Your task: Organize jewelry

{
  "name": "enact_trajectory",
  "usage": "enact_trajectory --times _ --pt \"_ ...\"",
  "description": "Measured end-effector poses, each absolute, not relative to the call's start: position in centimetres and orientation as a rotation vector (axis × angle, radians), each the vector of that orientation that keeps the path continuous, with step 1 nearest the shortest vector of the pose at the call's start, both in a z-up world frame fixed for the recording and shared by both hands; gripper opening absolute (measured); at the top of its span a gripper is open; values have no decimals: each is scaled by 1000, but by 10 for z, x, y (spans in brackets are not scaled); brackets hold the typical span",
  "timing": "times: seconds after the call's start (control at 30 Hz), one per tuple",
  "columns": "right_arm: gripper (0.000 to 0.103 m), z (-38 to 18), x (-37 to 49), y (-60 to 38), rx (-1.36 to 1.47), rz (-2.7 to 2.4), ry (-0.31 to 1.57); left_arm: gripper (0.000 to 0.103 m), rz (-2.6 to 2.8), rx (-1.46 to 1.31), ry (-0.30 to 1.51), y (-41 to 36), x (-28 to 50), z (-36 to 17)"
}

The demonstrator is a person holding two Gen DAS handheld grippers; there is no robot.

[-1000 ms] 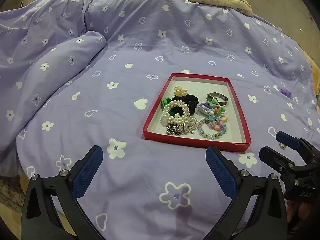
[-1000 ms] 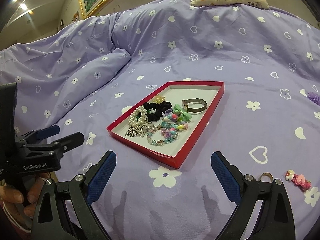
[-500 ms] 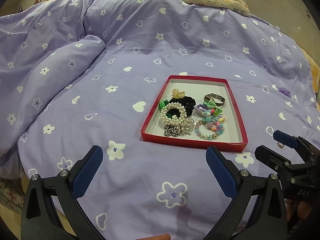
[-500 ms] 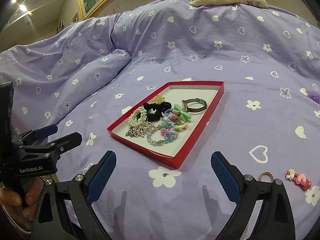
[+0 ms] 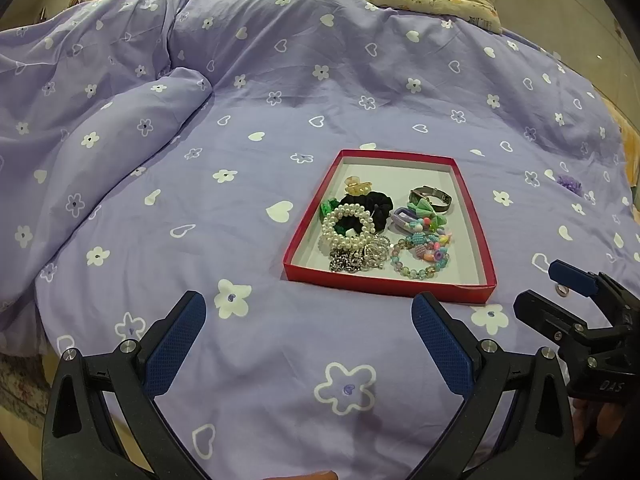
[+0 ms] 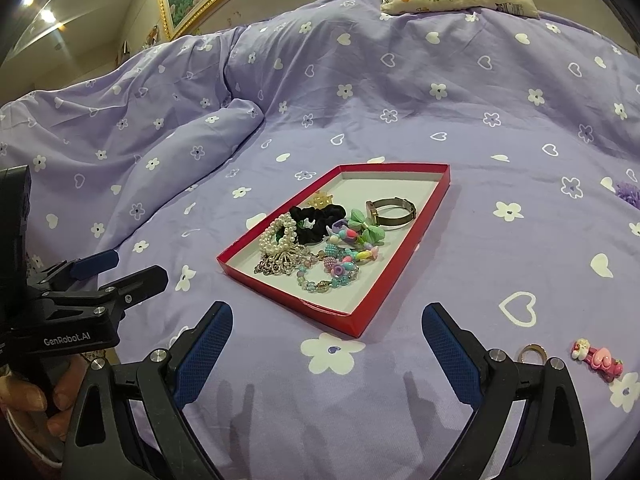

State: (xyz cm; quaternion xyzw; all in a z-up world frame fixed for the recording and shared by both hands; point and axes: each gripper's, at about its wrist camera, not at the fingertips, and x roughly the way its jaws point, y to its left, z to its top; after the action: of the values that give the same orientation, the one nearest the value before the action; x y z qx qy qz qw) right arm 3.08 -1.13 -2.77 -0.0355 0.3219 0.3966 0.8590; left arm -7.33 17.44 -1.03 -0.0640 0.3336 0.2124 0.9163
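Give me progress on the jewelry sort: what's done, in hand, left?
Done: the red tray already holds the pearl bracelet, black scrunchie, bangle and beaded pieces.
In hand: nothing; left gripper and right gripper are both open and empty.
Left: gold ring, pink clip and purple scrunchie on the duvet.

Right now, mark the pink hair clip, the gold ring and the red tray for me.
pink hair clip (image 6: 598, 358), right wrist view, middle of clip.
gold ring (image 6: 531, 352), right wrist view, band's upper rim.
red tray (image 6: 396, 258), right wrist view, right wall.
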Motion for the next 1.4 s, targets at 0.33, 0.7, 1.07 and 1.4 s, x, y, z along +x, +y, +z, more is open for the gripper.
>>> enact_trajectory --times 0.33,0.7,1.07,1.4 --pt "97 -24 26 -9 -80 846 673 103 438 -130 685 174 -73 -10" --pt "97 -20 24 -8 -80 853 663 103 434 -127 684 174 -73 -9" --pt "97 -16 22 -8 -84 859 656 103 433 -126 685 173 -73 -8" --pt "97 -15 21 -7 -88 861 651 103 431 -125 685 174 -73 -9"
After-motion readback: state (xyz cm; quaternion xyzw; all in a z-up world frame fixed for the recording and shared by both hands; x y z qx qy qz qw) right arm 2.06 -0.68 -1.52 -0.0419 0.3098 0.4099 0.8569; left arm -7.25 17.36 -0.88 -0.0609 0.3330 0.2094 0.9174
